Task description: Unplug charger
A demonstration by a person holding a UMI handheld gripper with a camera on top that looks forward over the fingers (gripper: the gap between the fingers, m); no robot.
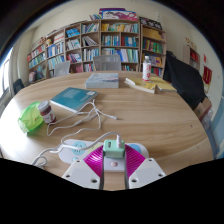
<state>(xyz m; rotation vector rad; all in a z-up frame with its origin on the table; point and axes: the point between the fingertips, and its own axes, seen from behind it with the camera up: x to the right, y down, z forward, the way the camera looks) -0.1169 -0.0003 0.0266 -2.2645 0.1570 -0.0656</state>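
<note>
A mint-green charger [114, 149] stands upright between my fingers, with a white cable [88, 124] plugged into its top and trailing away across the wooden table [155, 118]. My gripper [114, 158] is shut on the charger, and both magenta pads [96, 160] press its sides. A white power strip [72, 150] lies across just behind the fingers, showing at either side of them. The charger's base and its seat in the strip are hidden by the fingers.
A green bag [32, 118] sits to the left and a blue book [73, 98] beyond it. A white basket [103, 72] and a bottle [146, 68] stand at the far side. A dark chair [185, 80] is at the right, with bookshelves [100, 40] behind.
</note>
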